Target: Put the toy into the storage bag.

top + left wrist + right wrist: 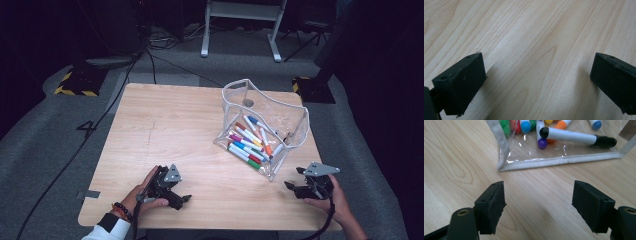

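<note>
While both grippers rest low at the near edge of the worktop (165, 125), the work in hand looks to be the clear pouch (265, 125) of markers (248, 142), which sits at about two o'clock from the worktop's middle, well toward the right edge.

Largest first: the pouch stands open, its mouth up, its long axis running roughly from ten o'clock to four o'clock in the high view, with its near corner pointing at about five o'clock toward the right gripper (294, 186). Its soft, see-through walls are the main risk, I judge: a pinch on the thin rim could fold the wall in, tip the pouch and spill markers, or the film could slip between the fingers.

The markers lie in a loose row inside, most with their long axes running ten to four o'clock, caps mixed both ways. In the right gripper view a black-capped marker (576, 137) lies crosswise just behind the pouch's hem (559, 161); reaching through the wall for it would fail.

The right gripper's fingers (492, 206) stand wide apart, empty, near the pouch corner. The left gripper (186, 199) sits at about seven o'clock, well apart from the pouch, its fingers (464, 82) also wide and empty over bare wood.
</note>
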### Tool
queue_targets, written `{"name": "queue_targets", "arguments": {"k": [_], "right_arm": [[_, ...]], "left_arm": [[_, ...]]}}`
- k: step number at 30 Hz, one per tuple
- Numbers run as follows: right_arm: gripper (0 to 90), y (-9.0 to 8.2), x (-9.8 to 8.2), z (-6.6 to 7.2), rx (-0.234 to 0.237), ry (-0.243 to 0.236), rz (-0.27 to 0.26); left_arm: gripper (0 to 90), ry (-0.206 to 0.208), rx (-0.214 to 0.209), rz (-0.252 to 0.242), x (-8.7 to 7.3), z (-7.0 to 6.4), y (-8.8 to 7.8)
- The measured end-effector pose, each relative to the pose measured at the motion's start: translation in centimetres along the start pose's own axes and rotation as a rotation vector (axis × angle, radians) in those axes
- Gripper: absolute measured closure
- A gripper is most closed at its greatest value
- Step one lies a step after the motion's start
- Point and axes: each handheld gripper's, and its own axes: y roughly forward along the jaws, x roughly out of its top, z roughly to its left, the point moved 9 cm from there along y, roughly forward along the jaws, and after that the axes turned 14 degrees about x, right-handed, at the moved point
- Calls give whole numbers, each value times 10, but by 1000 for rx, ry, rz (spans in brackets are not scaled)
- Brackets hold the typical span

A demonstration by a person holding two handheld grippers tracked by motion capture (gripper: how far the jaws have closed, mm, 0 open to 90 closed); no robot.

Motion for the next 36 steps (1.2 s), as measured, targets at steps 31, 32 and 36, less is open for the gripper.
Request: {"name": "queue_targets", "arguments": {"k": [31,32,36], "right_arm": [[240,16,-22,-3,41,119,-93],[240,16,-22,-3,39,120,-93],[240,16,-22,-3,37,123,-94]], "left_arm": [[0,3,-5,0,0,0,0],[0,3,-5,0,0,0,0],[1,2,-5,0,0,0,0]]}}
